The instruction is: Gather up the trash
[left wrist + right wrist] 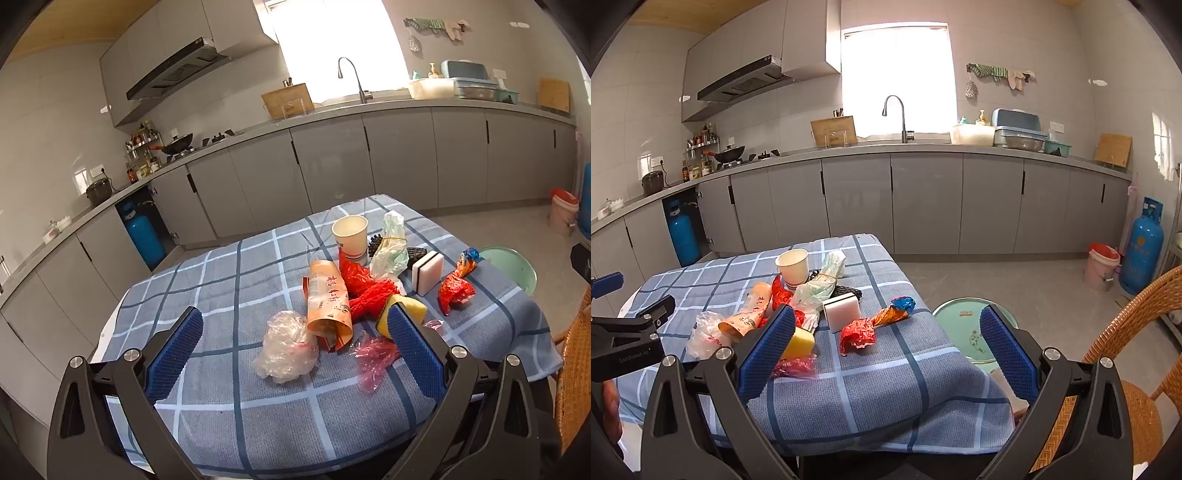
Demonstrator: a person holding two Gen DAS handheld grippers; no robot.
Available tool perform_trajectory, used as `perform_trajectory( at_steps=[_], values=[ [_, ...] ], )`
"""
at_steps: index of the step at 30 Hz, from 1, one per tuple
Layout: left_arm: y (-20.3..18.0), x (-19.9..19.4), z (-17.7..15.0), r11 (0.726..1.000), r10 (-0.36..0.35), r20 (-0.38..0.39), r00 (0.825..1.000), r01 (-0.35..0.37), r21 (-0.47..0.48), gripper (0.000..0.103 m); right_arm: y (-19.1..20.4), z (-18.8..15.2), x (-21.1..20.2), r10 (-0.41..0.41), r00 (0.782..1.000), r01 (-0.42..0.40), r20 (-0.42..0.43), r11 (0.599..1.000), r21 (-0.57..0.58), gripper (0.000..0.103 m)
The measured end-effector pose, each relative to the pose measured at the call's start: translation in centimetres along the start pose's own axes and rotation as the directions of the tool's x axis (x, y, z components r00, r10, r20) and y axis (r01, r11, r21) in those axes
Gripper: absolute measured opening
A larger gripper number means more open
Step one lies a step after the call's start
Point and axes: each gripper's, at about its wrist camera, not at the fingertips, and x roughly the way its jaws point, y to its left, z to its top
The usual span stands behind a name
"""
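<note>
Trash lies in a heap on a table with a blue checked cloth [229,280]: a crumpled clear plastic bag [286,347], an orange snack packet [328,299], red netting [364,291], a pink wrapper [373,356], a paper cup [351,234], a pale green bag [389,247] and a red-and-orange wrapper [458,286]. My left gripper [295,325] is open and empty, hovering just in front of the heap. My right gripper [886,325] is open and empty, above the table's near right corner. The red-and-orange wrapper [871,325] lies between its fingers in view.
A yellow sponge [402,314] and a white sponge block [428,271] lie among the trash. A pale green round basin [967,328] sits low beside the table's right edge. A wicker chair [1126,369] stands at the right. A pink bin [1102,264] stands on the floor.
</note>
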Motion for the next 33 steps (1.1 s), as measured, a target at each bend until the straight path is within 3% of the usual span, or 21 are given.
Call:
perform_trajectory(
  at_steps=[33],
  values=[
    [-0.04, 0.13, 0.28, 1.0, 0.001, 0.002, 1.0, -0.001, -0.008, 0.098, 0.08, -0.1, 0.05, -0.002, 1.0, 0.002, 0.001, 1.0, -0.004, 0.098]
  ],
)
